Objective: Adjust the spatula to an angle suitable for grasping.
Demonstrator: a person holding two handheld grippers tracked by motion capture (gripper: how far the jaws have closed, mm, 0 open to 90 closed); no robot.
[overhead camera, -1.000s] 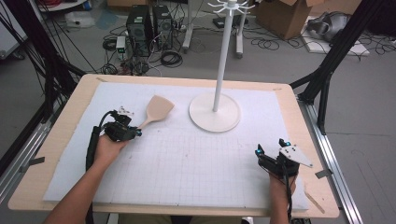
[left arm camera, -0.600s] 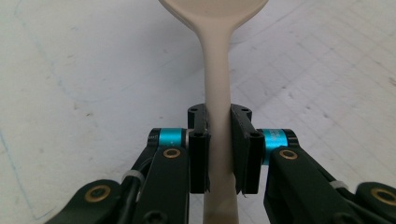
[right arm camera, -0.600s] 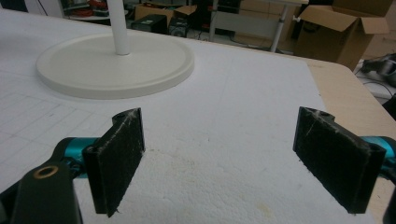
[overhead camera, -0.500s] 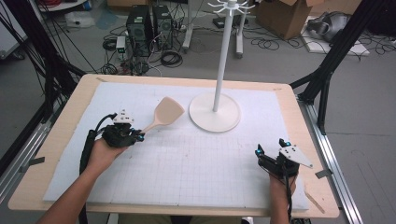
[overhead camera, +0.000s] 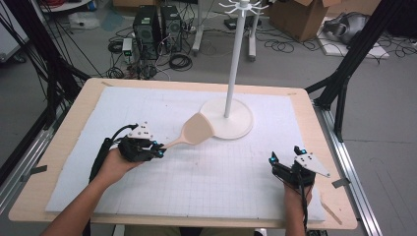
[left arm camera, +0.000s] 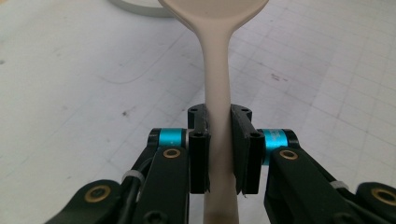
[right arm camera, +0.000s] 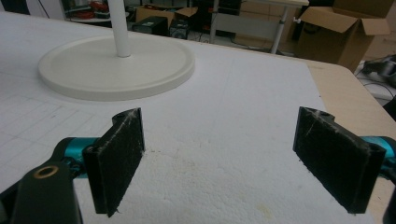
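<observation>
Over on the left side of the desk [overhead camera: 59,162], the left hand-held gripper [overhead camera: 158,150] is clamped on the handle of a beige wooden spatula [overhead camera: 195,131]. From that grip the spatula runs right and away, its broad blade reaching the near left edge of the white stand's round base [overhead camera: 236,125]; whether blade and base touch cannot be told. In the left gripper view the jaws press the spatula's handle [left arm camera: 218,107] from both sides, with the gridded white mat [left arm camera: 84,84] beneath. The stand's thin white pole [overhead camera: 235,59] rises upright from the base, with small hooks at its top. At the near right of the desk, the right hand-held gripper [overhead camera: 272,161] sits low over the mat, well apart from the stand. Its jaws stand wide apart with nothing between them, the stand base [right arm camera: 116,65] showing farther off to their left.
</observation>
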